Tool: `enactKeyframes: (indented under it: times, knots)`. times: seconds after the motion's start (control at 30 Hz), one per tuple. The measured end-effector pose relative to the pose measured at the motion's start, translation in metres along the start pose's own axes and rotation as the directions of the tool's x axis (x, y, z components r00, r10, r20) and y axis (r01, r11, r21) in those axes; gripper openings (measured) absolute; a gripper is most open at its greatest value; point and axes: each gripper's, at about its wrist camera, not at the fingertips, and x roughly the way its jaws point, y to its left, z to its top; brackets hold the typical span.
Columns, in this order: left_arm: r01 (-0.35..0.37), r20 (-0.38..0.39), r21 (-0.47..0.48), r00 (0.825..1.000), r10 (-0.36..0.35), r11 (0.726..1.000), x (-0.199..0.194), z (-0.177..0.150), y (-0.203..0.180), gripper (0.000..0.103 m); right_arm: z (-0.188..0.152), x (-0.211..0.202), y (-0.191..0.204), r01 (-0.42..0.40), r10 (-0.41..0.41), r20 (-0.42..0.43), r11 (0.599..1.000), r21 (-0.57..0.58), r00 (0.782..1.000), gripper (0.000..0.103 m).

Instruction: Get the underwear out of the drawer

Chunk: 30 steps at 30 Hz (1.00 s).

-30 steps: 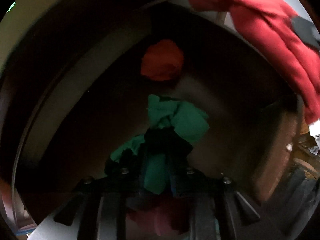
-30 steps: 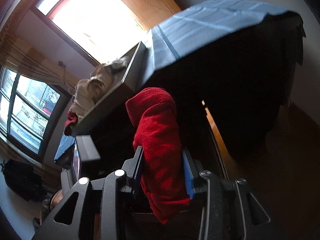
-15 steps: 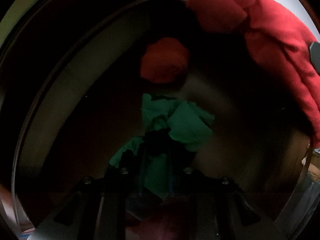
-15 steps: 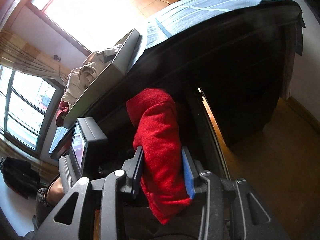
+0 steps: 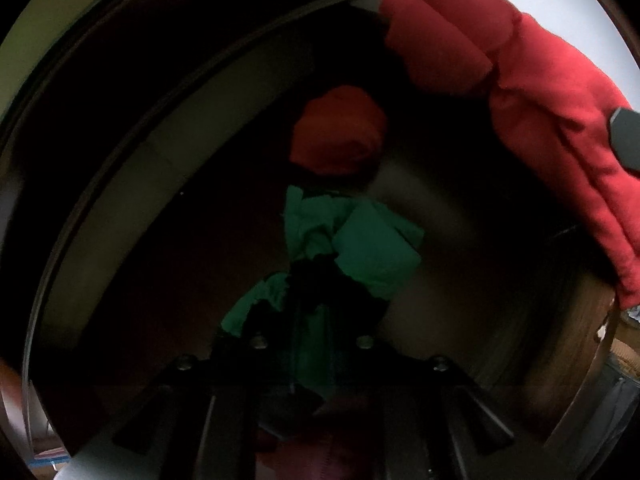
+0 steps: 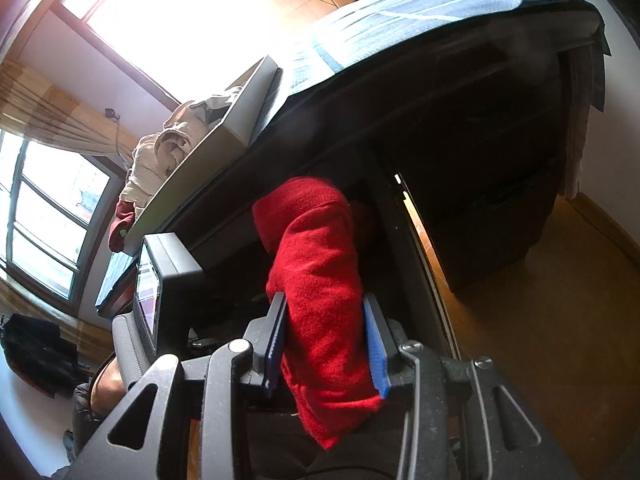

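The left gripper points steeply down into the dark drawer, its jaws just drawn together and pinching a fold of the green underwear; the rest of that crumpled green garment, trimmed in black, lies bunched on the drawer floor just ahead of the fingertips; beyond it, apart by a narrow gap, sits a rolled orange-red piece, also on the drawer floor; the pale inner wall of the drawer curves along the left of the view. The right gripper is clamped, blue pads part-way apart, on a thick red underwear garment that stands up between the fingers and droops below them; the same red cloth hangs over the drawer's upper right edge in the left wrist view. Behind it stands a dark wooden dresser topped with a blue striped cloth; a grey tray of beige clothes rests on that top near a bright window; a wooden floor shows at right.
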Motion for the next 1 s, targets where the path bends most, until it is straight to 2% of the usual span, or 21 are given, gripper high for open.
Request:
enactKeyframes:
  times: [0.23,0.37,0.57,1.0]
  knots:
    - [-0.001,0.003,0.000,1.000,0.001,1.000,0.003,0.005,0.000,0.007,-0.001,0.002,0.006,0.012,-0.012,-0.003,1.000,-0.012,1.000,0.038]
    - [0.008,0.008,-0.015,1.000,-0.008,1.000,-0.006,-0.007,-0.004,0.007,-0.001,0.003,0.006,0.014,-0.014,-0.003,1.000,-0.012,1.000,0.038]
    - [0.025,0.028,-0.033,0.999,-0.024,0.999,-0.018,-0.013,0.019,0.007,-0.001,0.004,0.007,0.022,-0.022,-0.002,1.000,-0.014,1.000,0.038]
    - [0.037,0.087,-0.065,0.996,-0.031,0.997,-0.041,-0.026,0.033,0.003,-0.001,0.003,0.013,0.059,-0.058,0.007,0.997,-0.047,0.998,0.038]
